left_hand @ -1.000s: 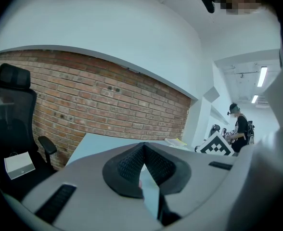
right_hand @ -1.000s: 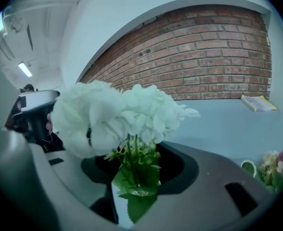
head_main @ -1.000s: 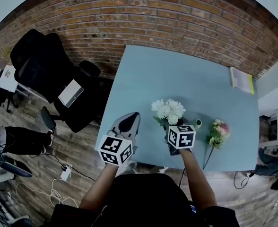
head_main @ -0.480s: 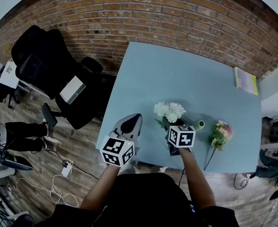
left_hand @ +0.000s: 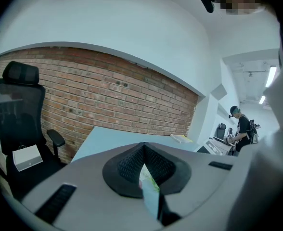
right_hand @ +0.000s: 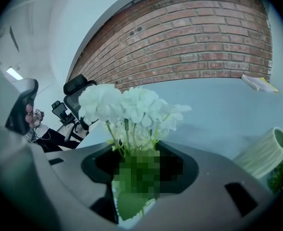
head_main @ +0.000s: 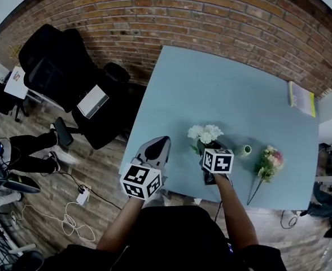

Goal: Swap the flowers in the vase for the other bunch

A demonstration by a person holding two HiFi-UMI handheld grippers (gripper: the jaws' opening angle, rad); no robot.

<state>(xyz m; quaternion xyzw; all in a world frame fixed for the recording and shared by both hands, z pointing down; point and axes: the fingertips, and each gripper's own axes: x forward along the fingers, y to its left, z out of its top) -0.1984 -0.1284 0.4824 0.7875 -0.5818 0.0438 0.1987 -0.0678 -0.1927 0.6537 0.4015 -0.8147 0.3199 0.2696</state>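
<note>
Right gripper [right_hand: 139, 168]: clamped on the green stems of the white bunch [head_main: 205, 133], blooms rising clear of the jaws and leaves hanging below them.
White bunch: held over the near part of the bench [head_main: 228, 89], just left of the vase [head_main: 244, 149]. Whether its stems touch the bench cannot be told.
Vase: small, ribbed and pale green, with no flowers in it. In the right gripper view it seems to lie on its side with the mouth turned up and away. It sits on the bench between the two bunches.
Pink bunch [head_main: 269, 162]: flat on the bench to the right of the vase, near it but apart. Its blooms point toward the far side and its long stem toward the near edge.
Left gripper [left_hand: 142, 146]: jaws together at the tips, nothing gripped. It is held at the bench's near left corner, well apart from the flowers and pointing toward the wall [head_main: 211, 21].
Bench: pale blue, its far edge against the brick wall.
Booklet [head_main: 301, 99]: yellow-green, at the far right corner of the bench.
Chair [head_main: 59, 66]: black office chair on the wooden floor to the left of the bench, with a white box [head_main: 92, 101] on its seat.
</note>
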